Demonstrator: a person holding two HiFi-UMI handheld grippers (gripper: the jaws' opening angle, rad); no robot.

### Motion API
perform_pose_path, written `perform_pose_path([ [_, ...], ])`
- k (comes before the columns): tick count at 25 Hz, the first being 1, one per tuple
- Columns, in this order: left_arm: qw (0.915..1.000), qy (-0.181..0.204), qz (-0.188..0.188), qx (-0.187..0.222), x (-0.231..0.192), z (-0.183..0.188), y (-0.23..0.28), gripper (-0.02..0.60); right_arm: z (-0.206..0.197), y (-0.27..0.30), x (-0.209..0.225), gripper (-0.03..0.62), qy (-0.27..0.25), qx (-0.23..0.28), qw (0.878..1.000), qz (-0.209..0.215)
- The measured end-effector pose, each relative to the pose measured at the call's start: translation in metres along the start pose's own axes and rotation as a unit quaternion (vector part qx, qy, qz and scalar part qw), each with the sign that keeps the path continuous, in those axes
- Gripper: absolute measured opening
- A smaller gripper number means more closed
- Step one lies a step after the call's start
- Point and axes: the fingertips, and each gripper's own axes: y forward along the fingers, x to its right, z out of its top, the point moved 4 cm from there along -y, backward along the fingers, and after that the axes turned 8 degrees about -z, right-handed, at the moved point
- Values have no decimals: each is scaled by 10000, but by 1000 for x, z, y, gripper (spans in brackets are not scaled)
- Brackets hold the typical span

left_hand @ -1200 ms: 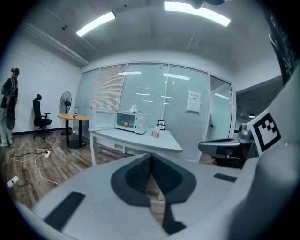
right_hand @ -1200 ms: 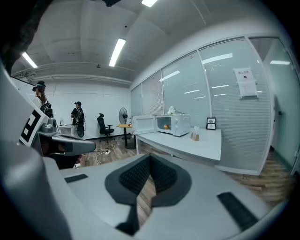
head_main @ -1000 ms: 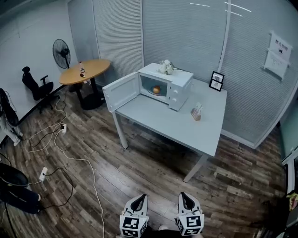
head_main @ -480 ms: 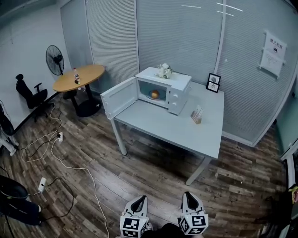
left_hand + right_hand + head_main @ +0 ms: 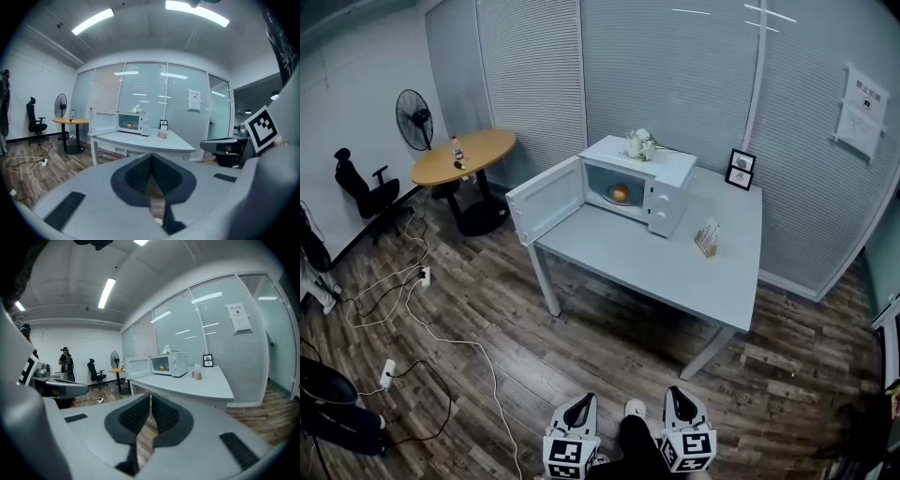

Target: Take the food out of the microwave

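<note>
A white microwave [image 5: 639,182] stands on the grey table [image 5: 675,272] with its door [image 5: 546,200] swung open to the left. Inside it lies an orange round food item [image 5: 620,193], which also shows small as the orange food [image 5: 129,126] in the left gripper view and the orange food [image 5: 162,367] in the right gripper view. My left gripper [image 5: 580,403] and right gripper [image 5: 676,397] are at the bottom edge, side by side, far from the table and over the wooden floor. Both are shut with nothing between the jaws, seen as the left gripper [image 5: 151,158] and right gripper [image 5: 150,398].
White flowers [image 5: 640,143] sit on the microwave; a picture frame [image 5: 740,169] and a small holder [image 5: 707,239] stand on the table. At the left are a round wooden table [image 5: 464,155], fan [image 5: 414,106], office chair [image 5: 361,183] and floor cables [image 5: 412,291]. A leg and shoe [image 5: 635,422] show between the grippers.
The scene has shifted a little in the head view as the person walks. A leg and shoe now show between the grippers. Both grippers stay shut.
</note>
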Motion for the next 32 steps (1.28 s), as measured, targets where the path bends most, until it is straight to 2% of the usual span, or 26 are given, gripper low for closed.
perform_pose_path([
  [3,9997,-134,212,17,-16,7,22,8,11,28,3,6,-101,15,9998,148],
  [11,9999,8,134,10,-34,44,106,8,30,114,33,6,-133,-184,9989,403],
  [21,9992,-129,383,-47,-53,66,194,8,61,210,69,6,-323,-240,9958,823],
  [32,9983,-293,491,-69,-56,76,255,8,74,260,95,6,-372,-278,9933,1061],
])
